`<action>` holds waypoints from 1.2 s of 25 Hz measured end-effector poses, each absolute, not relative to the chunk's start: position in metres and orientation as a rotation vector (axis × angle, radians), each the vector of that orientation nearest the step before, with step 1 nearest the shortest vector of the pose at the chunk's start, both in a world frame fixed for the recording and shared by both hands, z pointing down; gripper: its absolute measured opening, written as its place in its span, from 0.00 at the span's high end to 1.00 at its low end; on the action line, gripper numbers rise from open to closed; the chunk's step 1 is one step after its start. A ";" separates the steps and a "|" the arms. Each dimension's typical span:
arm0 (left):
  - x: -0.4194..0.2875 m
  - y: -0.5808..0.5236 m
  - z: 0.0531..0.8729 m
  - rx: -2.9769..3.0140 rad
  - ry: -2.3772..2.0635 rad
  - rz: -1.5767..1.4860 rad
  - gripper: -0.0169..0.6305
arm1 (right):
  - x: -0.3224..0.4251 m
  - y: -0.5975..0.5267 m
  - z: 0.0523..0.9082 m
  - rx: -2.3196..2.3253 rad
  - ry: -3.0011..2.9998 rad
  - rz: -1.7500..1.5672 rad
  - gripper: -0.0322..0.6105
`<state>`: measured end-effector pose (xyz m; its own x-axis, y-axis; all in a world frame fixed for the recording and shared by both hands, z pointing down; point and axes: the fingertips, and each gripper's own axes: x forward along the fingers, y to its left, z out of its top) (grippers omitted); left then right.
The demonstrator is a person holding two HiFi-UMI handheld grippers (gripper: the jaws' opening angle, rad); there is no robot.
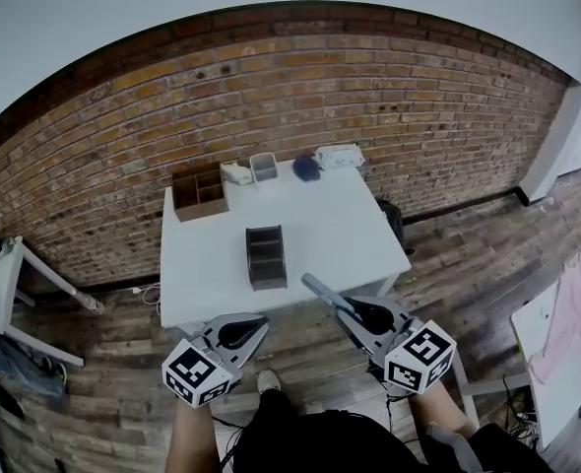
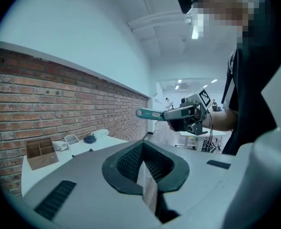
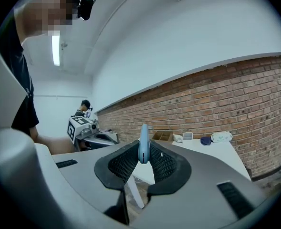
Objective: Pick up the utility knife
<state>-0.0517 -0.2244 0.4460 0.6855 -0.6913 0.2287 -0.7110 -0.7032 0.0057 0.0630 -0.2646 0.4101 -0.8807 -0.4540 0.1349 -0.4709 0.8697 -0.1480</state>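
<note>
My right fingers (image 3: 165, 165) are closed on the utility knife (image 3: 143, 148), whose blue-grey handle pokes out past their tips, in the air just short of the white bench (image 1: 340, 227). My left fingers (image 2: 129, 162) are pressed together on nothing. A firm, level squeeze should stop the handle from pivoting.

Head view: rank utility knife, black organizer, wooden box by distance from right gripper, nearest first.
1. utility knife, clamped in the right gripper.
2. black organizer, centre of the table.
3. wooden box, its far left corner.
</note>
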 end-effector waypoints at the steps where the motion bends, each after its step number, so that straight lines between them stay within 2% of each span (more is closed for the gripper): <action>1: -0.046 -0.213 0.446 2.787 -1.179 0.327 0.99 | 0.070 -0.255 0.411 0.712 -2.963 0.317 0.84; 5: -0.026 -0.169 0.448 2.754 -1.216 0.354 0.99 | 0.092 -0.226 0.414 0.686 -3.009 0.482 0.84; 20: 0.002 -0.083 0.439 2.760 -1.218 0.327 0.99 | 0.112 -0.136 0.408 0.626 -3.001 0.422 0.84; 30: -0.031 0.018 0.439 2.721 -1.269 0.282 0.99 | 0.093 -0.054 0.400 0.647 -3.038 0.474 0.84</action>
<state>-0.0311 0.0178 0.4388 0.6298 -0.7446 0.2210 -0.7681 -0.6393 0.0350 0.0933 -0.0538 0.3998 -0.9152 -0.3982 0.0620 -0.3981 0.8696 -0.2919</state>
